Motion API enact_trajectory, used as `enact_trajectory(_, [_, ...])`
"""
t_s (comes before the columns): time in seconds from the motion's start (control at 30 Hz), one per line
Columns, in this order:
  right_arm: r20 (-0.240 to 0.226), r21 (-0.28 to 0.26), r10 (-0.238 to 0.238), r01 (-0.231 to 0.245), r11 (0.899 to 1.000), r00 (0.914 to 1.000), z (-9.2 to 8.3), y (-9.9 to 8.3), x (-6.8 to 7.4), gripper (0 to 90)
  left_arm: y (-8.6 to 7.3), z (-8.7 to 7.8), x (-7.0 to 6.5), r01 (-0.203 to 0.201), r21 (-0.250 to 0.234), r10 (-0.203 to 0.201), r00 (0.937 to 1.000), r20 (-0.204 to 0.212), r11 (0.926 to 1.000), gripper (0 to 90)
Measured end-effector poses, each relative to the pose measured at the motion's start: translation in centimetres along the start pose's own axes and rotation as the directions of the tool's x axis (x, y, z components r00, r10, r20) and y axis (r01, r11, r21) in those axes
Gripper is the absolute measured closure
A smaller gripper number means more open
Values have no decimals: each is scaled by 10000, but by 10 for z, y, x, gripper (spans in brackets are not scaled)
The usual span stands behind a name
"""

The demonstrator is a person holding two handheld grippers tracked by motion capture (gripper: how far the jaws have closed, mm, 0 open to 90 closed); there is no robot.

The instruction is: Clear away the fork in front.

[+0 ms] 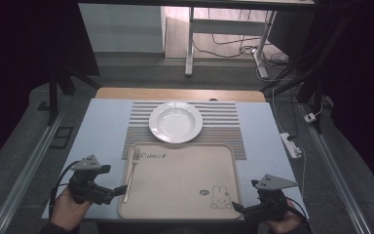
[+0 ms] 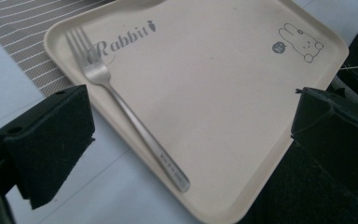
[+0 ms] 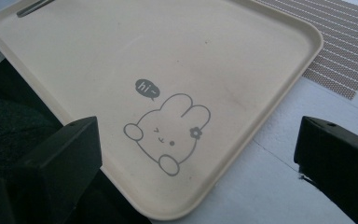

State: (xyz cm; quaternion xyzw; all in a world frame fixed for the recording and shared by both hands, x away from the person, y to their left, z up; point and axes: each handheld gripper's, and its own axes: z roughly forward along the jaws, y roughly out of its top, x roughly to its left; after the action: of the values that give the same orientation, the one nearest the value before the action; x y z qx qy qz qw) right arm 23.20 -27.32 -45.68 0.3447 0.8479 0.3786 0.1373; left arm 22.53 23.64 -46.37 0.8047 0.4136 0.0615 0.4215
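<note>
- My left gripper (image 1: 122, 189) has its jaws spread wide with nothing between them, just beside the fork's handle end; my right gripper (image 1: 237, 208) is equally wide and empty at the tray's near right corner.
- The fork (image 2: 126, 109) lies along the left side of the tray (image 1: 185, 195), tines toward the plate (image 1: 175, 122), its handle resting on the tray's raised rim near the front left corner.
- Risk as I judge it: the handle is thin and flat, so a closing jaw could push it sideways or tip it off the rim onto the table (image 1: 100, 131).
- A jaw catching the rim could also drag the whole tray, whose front edge overhangs the table's near edge; a shove toward me might tilt it.
- Open room: bare table to the left of the tray, and the middle of the tray is free.
- The striped mat (image 1: 224, 126) and plate sit well apart from both grippers, beyond the tray.
</note>
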Motion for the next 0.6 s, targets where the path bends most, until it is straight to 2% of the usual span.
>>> enact_trajectory(0.43, [269,-101,369,-367,9993,9990,-10,-6,-4,10,-30,-30,7,575,-361,-583,9981,-210,9977,0])
enact_trajectory(0.6, [364,-129,465,-461,9989,9983,-13,-8,-5,10,-37,-37,8,623,-426,-642,9968,-466,9971,0])
